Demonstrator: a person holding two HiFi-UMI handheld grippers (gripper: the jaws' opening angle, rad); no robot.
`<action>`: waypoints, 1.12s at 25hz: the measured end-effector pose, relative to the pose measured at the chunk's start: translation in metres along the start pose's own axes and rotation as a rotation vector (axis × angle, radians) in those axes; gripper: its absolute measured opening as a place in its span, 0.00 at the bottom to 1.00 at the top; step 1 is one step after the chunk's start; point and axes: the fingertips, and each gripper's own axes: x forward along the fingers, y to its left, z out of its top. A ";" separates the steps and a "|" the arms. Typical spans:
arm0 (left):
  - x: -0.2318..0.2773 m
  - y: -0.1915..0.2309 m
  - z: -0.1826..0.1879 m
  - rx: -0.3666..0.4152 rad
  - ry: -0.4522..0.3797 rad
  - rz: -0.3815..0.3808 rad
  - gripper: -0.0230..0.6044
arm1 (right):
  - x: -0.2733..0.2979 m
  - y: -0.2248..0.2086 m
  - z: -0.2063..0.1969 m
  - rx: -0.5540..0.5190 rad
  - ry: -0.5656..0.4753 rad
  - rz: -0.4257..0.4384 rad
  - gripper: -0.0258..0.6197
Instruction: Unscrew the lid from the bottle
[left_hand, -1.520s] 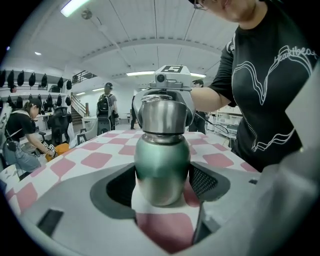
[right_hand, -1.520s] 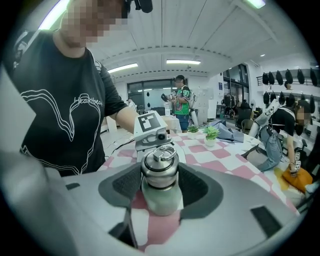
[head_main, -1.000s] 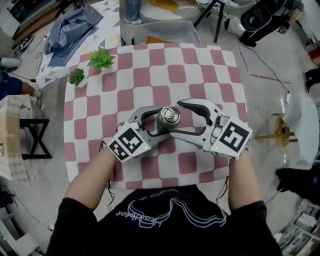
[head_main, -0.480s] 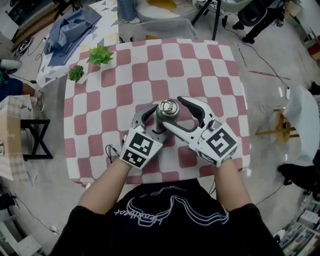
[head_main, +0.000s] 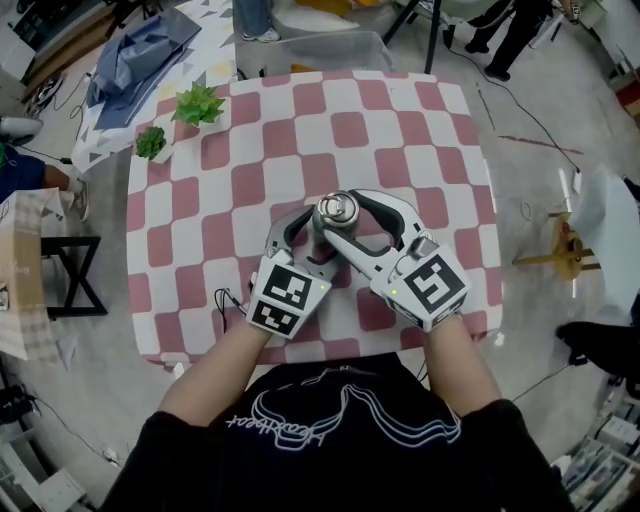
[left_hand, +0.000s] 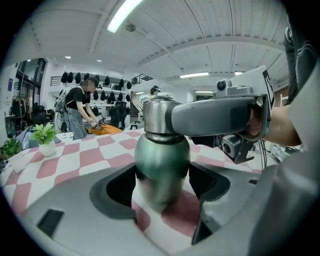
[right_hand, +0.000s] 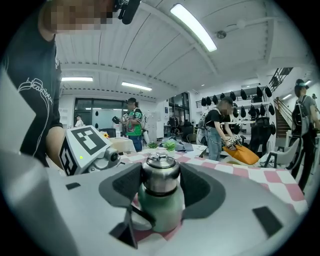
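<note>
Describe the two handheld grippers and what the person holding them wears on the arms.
The left gripper and right gripper are light grey plastic, with curved tongs lined by dark pads. Each carries a cube of black-and-white square markers with a small green light. The person wears a black short-sleeved T-shirt with a white line print.

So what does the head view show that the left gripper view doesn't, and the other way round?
Only the head view: the whole checked table from above, the floor round it, the person's arms and the marker cubes.
Only the left gripper view: the bottle side-on, its green body gripped by the left gripper, plus ceiling lights and people in the background.
Both: the lid, the right gripper, whose jaws have just been closing on that lid, and two plants.
</note>
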 end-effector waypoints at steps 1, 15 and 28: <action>0.000 0.000 0.000 0.001 -0.001 -0.003 0.57 | 0.000 0.000 0.000 0.002 0.000 0.003 0.40; -0.001 0.001 -0.004 0.093 0.030 -0.187 0.57 | 0.005 0.002 -0.003 -0.018 0.036 0.123 0.41; -0.004 0.001 -0.003 0.240 0.010 -0.435 0.57 | 0.007 0.009 -0.001 -0.163 0.116 0.355 0.42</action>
